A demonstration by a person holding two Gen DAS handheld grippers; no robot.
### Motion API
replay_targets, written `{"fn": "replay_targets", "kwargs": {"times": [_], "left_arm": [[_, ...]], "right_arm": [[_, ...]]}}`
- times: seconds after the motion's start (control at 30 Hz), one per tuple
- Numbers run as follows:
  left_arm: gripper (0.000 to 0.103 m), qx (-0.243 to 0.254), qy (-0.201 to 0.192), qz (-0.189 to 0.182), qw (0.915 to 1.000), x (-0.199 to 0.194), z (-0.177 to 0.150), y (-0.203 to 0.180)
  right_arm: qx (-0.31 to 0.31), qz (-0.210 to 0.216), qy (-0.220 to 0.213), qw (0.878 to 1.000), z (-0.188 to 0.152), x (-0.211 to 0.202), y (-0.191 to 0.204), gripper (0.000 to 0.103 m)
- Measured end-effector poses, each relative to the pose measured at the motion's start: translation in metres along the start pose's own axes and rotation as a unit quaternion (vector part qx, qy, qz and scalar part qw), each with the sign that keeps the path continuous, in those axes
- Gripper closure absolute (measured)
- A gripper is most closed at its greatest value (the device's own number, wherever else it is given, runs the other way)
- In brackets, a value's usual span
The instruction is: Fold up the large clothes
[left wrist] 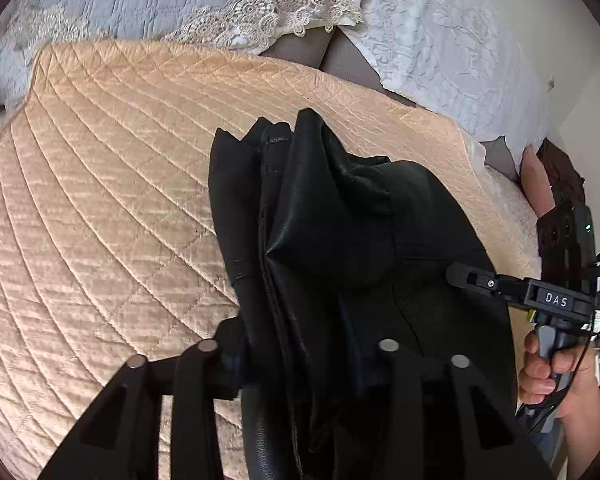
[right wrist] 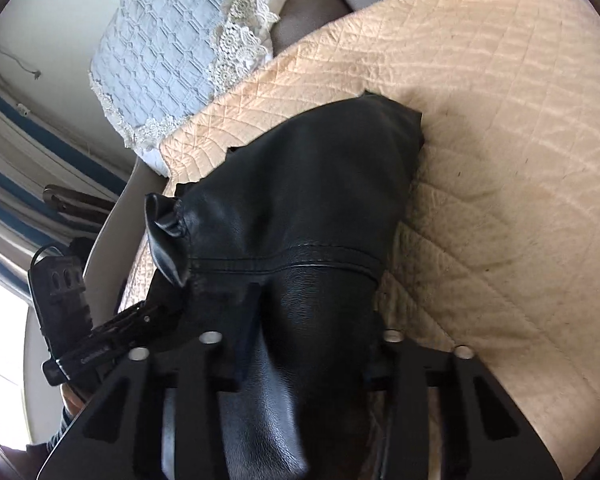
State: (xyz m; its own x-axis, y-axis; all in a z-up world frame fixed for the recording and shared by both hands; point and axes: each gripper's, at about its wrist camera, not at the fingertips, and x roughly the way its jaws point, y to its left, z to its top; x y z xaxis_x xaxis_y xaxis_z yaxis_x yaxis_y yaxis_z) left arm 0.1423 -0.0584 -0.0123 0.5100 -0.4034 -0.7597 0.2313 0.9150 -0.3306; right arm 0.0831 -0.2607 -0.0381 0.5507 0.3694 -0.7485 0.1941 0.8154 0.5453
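A black leather garment (left wrist: 340, 240) hangs bunched above the peach quilted bedspread (left wrist: 100, 200). My left gripper (left wrist: 300, 360) is shut on its near edge, and the leather drapes over and hides the fingertips. My right gripper (left wrist: 460, 276) reaches in from the right and pinches the garment's right side. In the right wrist view the garment (right wrist: 300, 200) fills the middle, draped over my right gripper (right wrist: 300, 352), which is shut on it. The left gripper (right wrist: 148, 316) shows at the left, holding a gathered corner.
A blue quilted pillow with a lace border (left wrist: 160, 0) and a white lace pillow (left wrist: 440, 40) lie at the head of the bed. The bedspread (right wrist: 500, 160) spreads wide to the right. A window and wall (right wrist: 20, 160) lie at left.
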Motion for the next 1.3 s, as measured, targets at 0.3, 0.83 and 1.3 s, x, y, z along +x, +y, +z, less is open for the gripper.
{"fn": "replay_targets", "kwargs": {"times": [0.3, 0.83, 1.3], "left_arm": [[0.081, 0.018, -0.016, -0.004, 0.9997, -0.031, -0.004, -0.010], [0.083, 0.005, -0.058, -0.023, 0.9981, -0.066, 0.019, 0.018], [0.083, -0.013, -0.087, -0.016, 0.9960, -0.027, 0.127, 0.096]], "right_arm": [[-0.035, -0.011, -0.015, 0.999, -0.006, -0.026, 0.034, 0.079], [-0.066, 0.019, -0.032, 0.997, 0.022, -0.015, 0.080, 0.080], [-0.078, 0.032, -0.045, 0.995, 0.132, 0.068, 0.102, 0.080]]}}
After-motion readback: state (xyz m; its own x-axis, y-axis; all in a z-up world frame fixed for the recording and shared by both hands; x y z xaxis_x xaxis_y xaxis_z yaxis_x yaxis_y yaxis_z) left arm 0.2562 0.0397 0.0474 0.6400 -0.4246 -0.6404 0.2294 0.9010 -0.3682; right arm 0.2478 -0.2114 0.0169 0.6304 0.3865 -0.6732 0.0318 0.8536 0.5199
